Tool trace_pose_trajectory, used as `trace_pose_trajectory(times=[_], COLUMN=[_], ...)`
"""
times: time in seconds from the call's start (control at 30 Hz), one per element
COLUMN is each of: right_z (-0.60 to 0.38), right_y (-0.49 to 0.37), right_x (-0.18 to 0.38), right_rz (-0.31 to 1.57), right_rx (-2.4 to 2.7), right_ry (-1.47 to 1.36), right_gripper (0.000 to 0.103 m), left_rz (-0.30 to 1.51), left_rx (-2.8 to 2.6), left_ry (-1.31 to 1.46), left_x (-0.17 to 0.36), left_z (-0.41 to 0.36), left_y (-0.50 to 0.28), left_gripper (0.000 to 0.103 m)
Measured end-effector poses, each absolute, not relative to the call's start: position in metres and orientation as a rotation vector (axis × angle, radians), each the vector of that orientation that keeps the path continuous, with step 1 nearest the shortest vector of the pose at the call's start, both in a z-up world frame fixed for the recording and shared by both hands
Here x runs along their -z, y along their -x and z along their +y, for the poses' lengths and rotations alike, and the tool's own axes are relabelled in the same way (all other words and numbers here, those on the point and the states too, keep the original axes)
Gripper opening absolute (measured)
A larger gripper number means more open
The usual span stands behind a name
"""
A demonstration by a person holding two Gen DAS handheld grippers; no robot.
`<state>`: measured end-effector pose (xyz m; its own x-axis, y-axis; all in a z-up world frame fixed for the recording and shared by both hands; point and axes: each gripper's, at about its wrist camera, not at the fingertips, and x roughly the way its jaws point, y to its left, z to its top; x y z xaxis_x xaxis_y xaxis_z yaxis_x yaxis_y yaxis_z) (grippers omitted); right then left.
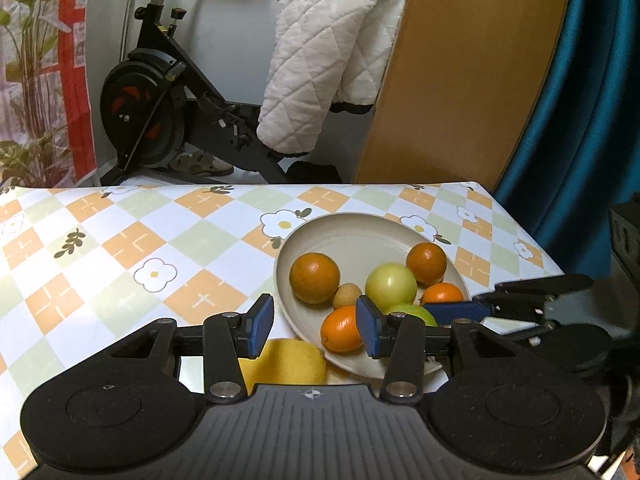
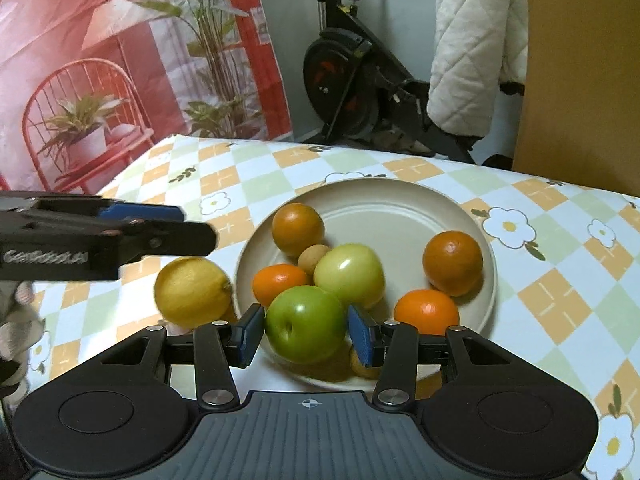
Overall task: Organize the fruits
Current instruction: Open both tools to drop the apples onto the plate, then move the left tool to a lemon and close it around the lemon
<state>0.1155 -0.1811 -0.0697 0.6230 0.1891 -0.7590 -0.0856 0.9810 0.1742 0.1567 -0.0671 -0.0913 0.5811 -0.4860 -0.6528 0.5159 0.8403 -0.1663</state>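
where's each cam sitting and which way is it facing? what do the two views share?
Left wrist: on the left gripper, angled down across the table; sees the plate, the lemon below its empty jaws, and the right gripper entering from the right.
Right wrist: on the right gripper, angled down at the plate; its pads flank the dark green apple; the left gripper shows at left.
Shared: plate, fruits, lemon, exercise bike.

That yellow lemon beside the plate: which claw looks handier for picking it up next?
Probably the left claw. The lemon lies on the tablecloth just below its empty blue pads, outside the plate. The right claw is busy: its pads sit either side of the dark green apple.
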Motion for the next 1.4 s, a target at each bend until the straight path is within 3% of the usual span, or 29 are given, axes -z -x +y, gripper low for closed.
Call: trace_pose_trajectory(times=[0.27,0.83,1.4], right_z=[-0.18,-0.189,-0.176], right_y=[-0.142,-0.097,-0.009], right_x=[0.069,0.037,0.049], right_rz=[0.858,0.76,0.7], right_rx=[-0.116,-0.04,0.068], right_ry=[-0.087,-0.114,-0.185], right_gripper=[0.034,0.035,0.038], left_rz=[0.754,0.735,0.754], left_rx=[0.564,0.594,0.619], left_ry=[-0.017,0.003,0.05], left_x=[0.092,0.086,0.09], left_z=[-0.059,-0.055,-0.055], left_y=[-0.158,-0.131,-0.092], left_gripper=[0.048,0.048,0.048])
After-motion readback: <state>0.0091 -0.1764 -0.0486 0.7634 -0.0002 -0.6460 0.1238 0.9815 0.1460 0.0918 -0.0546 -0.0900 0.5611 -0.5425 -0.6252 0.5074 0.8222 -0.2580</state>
